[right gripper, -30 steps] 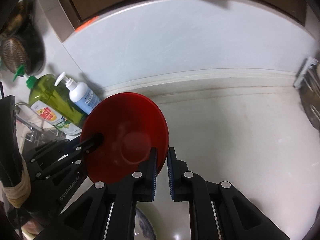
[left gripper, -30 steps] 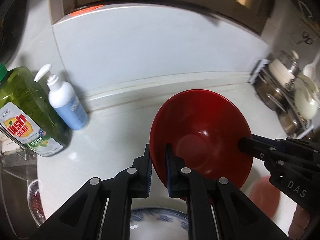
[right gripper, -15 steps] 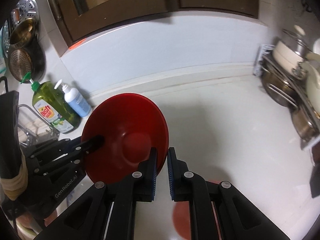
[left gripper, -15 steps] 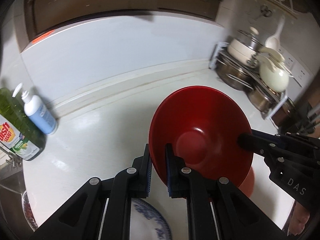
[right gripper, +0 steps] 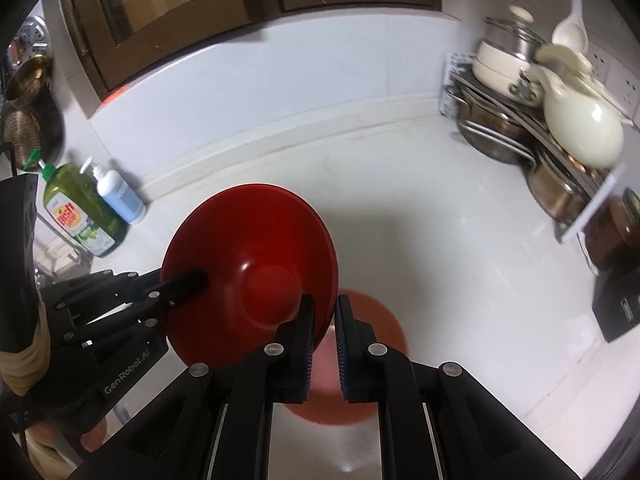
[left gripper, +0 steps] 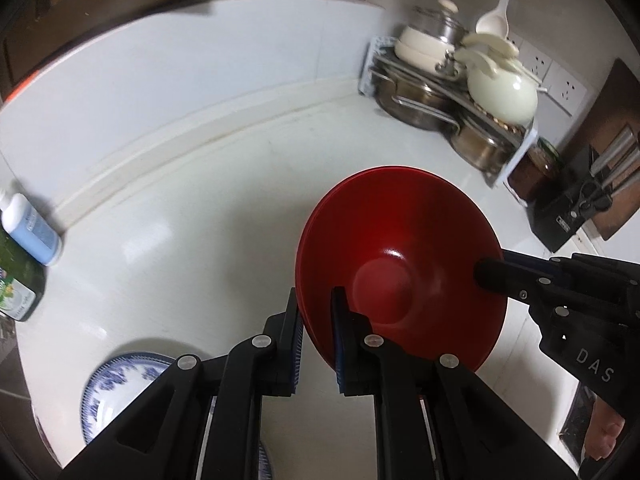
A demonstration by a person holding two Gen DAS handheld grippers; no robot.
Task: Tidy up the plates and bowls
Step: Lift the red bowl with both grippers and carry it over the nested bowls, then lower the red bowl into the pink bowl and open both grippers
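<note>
Left wrist view: a red bowl (left gripper: 400, 264) is held clear of the counter (left gripper: 192, 240), gripped at its near rim by the left gripper (left gripper: 315, 340) and at the far rim by the right gripper (right gripper: 323, 338). A second red dish (right gripper: 360, 360), possibly a plate, is seen blurred beneath it at lower centre. Both grips should be kept level while the bowl is lowered. "GenRobot.AI" and "DAS" are printed on the grippers.

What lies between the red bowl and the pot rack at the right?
Only bare white countertop separates the red bowl from the pot rack, seen in the right wrist view.
</note>
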